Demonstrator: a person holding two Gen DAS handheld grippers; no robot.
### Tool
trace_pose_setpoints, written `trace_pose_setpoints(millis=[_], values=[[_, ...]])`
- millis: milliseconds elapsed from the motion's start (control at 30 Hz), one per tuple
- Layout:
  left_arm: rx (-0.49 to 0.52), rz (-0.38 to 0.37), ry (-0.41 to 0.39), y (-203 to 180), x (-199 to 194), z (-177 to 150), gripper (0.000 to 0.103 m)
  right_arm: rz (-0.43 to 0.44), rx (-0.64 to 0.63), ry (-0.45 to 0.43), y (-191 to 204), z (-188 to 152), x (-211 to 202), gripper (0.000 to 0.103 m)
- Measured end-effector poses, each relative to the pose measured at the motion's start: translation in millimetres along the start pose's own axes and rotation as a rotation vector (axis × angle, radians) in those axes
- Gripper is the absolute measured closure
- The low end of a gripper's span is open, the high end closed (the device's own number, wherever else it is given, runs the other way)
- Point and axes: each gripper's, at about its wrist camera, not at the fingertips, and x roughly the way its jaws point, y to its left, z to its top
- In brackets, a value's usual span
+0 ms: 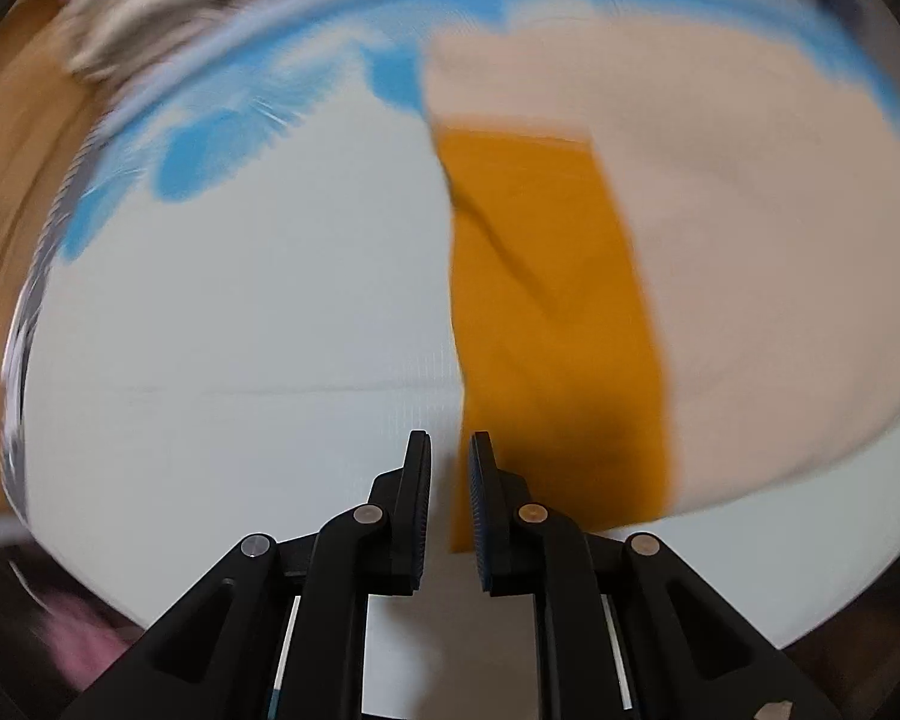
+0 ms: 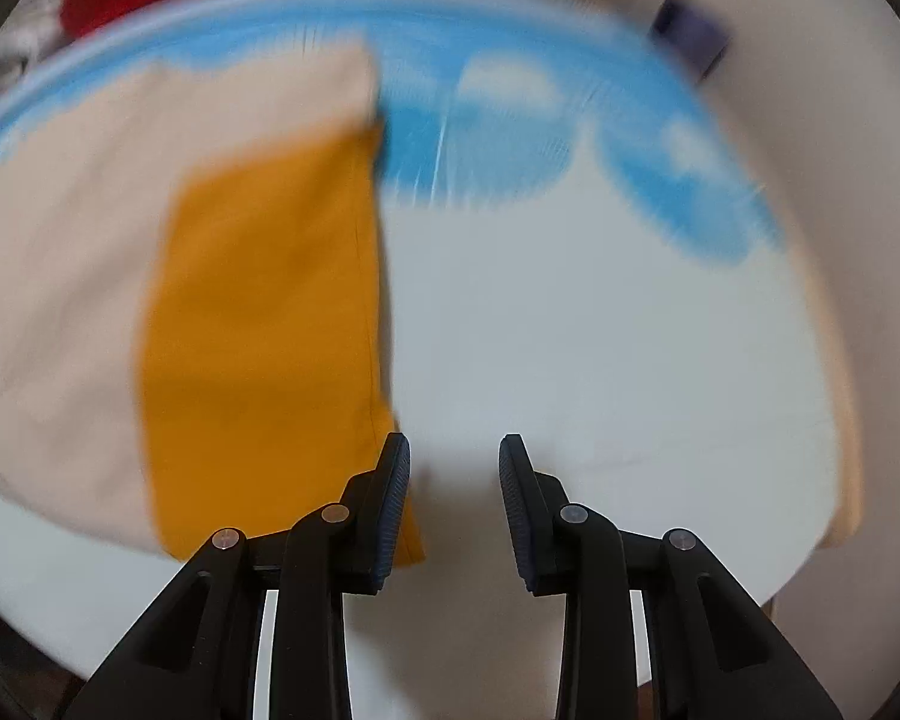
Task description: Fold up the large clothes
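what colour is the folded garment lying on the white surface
Mustard orange with a beige section beside it; the garment shows best in the right wrist view.

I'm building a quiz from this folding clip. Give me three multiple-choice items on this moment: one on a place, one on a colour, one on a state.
1. In the left wrist view, where does the orange cloth lie relative to the left gripper?
A. Ahead and to the right
B. Far to the left
C. Clamped between the jaws

2. What colour is the larger cloth beside the orange cloth?
A. Black
B. Pale beige
C. Green

3. How does the right gripper stand?
A. Shut on the orange cloth
B. Shut on a red garment
C. Open, nothing between the jaws

Answers: 1 A, the orange cloth stretches up and right from the fingertips. 2 B, pale beige fabric borders the orange in both views. 3 C, the white surface shows through the gap between the jaws.
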Motion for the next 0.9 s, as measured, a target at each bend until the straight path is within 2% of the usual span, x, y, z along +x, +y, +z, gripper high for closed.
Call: trace_pose_setpoints(millis=[67, 133, 200, 267, 367, 500, 600, 733, 800, 867, 900], values=[[-0.067, 0.039, -0.110, -9, -31, -14, 0.081, 0.016, 0.072, -0.144, 7, 1, -44, 0.071], [-0.104, 0.045, -0.165, -20, -46, -20, 0.069, 0.047, 0.125, -0.266, 23, -6, -83, 0.070], [-0.135, 0.035, -0.214, -33, -56, -32, 0.069, 0.081, 0.151, -0.332, 45, -19, -105, 0.070], [-0.139, 0.030, -0.242, -46, -59, -40, 0.069, 0.132, 0.162, -0.358, 75, -35, -118, 0.070], [-0.148, 0.012, -0.258, -57, -55, -46, 0.069, 0.164, 0.168, -0.345, 113, -53, -123, 0.070], [-0.138, -0.016, -0.236, -65, -48, -54, 0.069, 0.214, 0.110, -0.289, 153, -53, -99, 0.070], [-0.143, -0.030, -0.220, -67, -43, -59, 0.069, 0.199, 0.053, -0.276, 172, -55, -85, 0.070], [-0.216, -0.148, -0.175, -59, -31, -63, 0.069, 0.189, 0.014, -0.250, 192, -53, -67, 0.070], [-0.281, -0.236, -0.144, -52, -22, -66, 0.070, 0.193, -0.005, -0.234, 203, -50, -58, 0.070], [-0.338, -0.303, -0.114, -47, -14, -68, 0.070, 0.184, -0.020, -0.207, 210, -48, -48, 0.070], [-0.355, -0.324, -0.103, -46, -11, -69, 0.068, 0.168, -0.032, -0.165, 217, -46, -35, 0.070]])
